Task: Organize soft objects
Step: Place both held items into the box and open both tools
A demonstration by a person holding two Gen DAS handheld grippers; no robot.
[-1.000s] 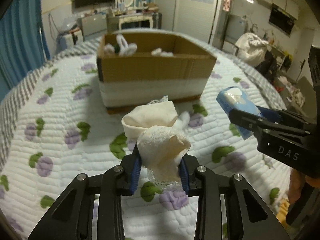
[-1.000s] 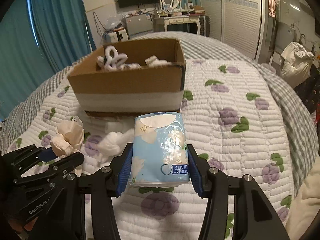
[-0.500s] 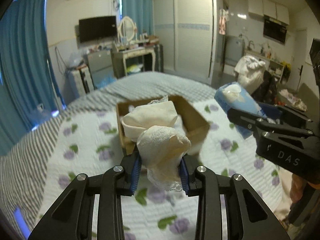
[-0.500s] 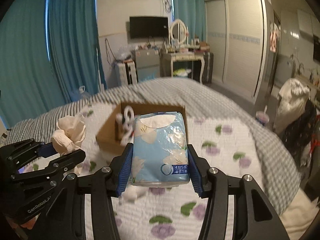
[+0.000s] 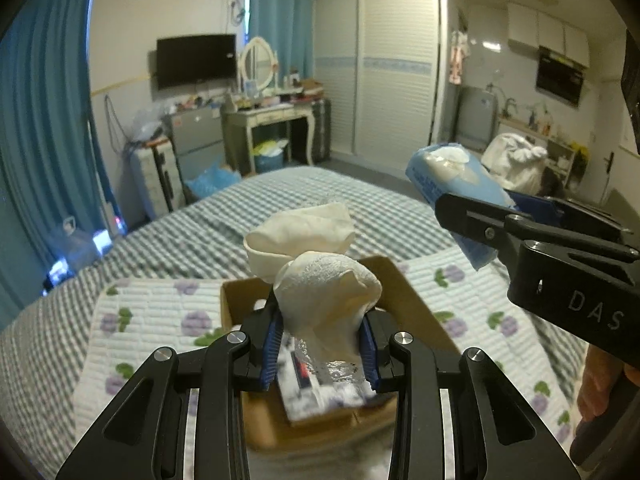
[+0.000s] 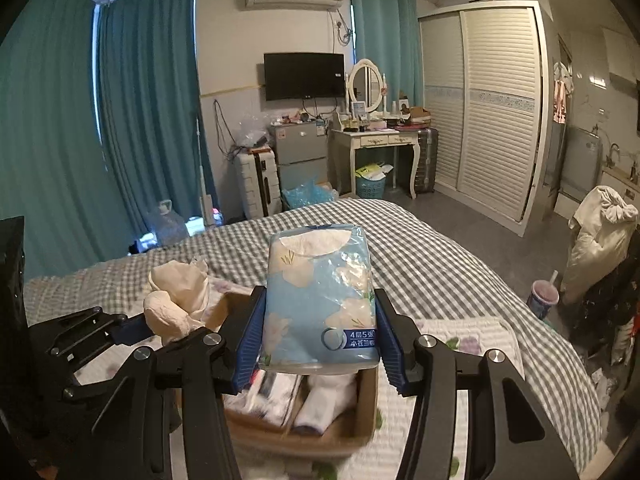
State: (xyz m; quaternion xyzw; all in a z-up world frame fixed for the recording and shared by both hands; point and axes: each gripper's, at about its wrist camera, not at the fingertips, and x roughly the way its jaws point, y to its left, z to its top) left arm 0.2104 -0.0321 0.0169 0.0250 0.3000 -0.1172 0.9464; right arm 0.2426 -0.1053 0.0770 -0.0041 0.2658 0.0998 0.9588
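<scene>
Left gripper (image 5: 322, 354): jaws clamp cloth (image 5: 320, 280) mid-bundle, limp, light. Right gripper (image 6: 320, 354): jaws squeeze tissue pack (image 6: 320, 300), slippery film, compressible.

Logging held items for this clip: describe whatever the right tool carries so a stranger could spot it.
Above the cardboard box on the bed, the right tool clamps a tissue pack. It is glossy light blue with white flowers, unlike the cream lace cloth beside it.

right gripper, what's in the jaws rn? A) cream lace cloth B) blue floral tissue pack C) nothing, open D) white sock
B: the right gripper has its jaws shut on the blue floral tissue pack, held above the cardboard box; the cream lace cloth is in the left gripper.
</scene>
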